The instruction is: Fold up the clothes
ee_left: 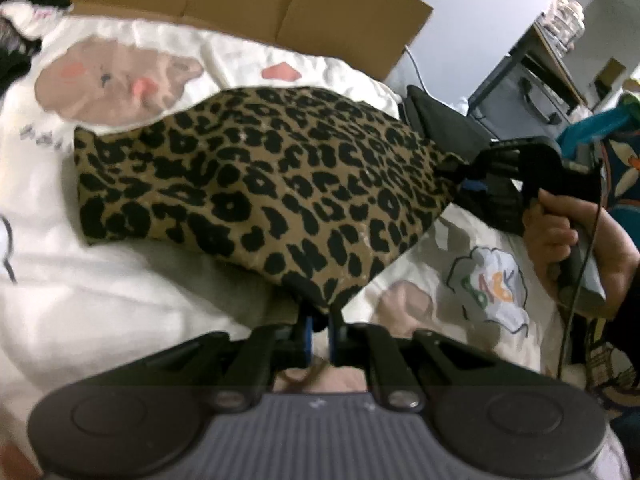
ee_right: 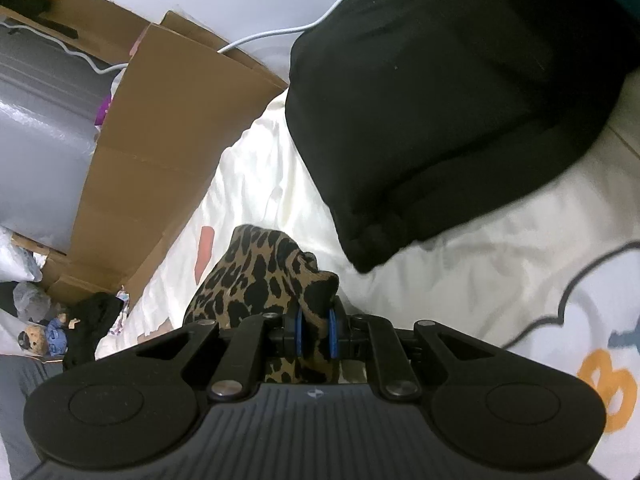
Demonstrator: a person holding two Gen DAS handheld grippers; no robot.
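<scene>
A leopard-print garment lies spread and partly lifted over a white cartoon-print bedspread. My left gripper is shut on its near corner, which bunches between the blue pads. In the left wrist view my right gripper is seen at the right, held by a hand, pinching the garment's far right corner. In the right wrist view the right gripper is shut on a fold of the leopard-print garment, which drapes away to the left.
A black folded garment lies on the bedspread just beyond the right gripper. An open cardboard box stands along the bed's far edge. A dark case and clutter sit at the right.
</scene>
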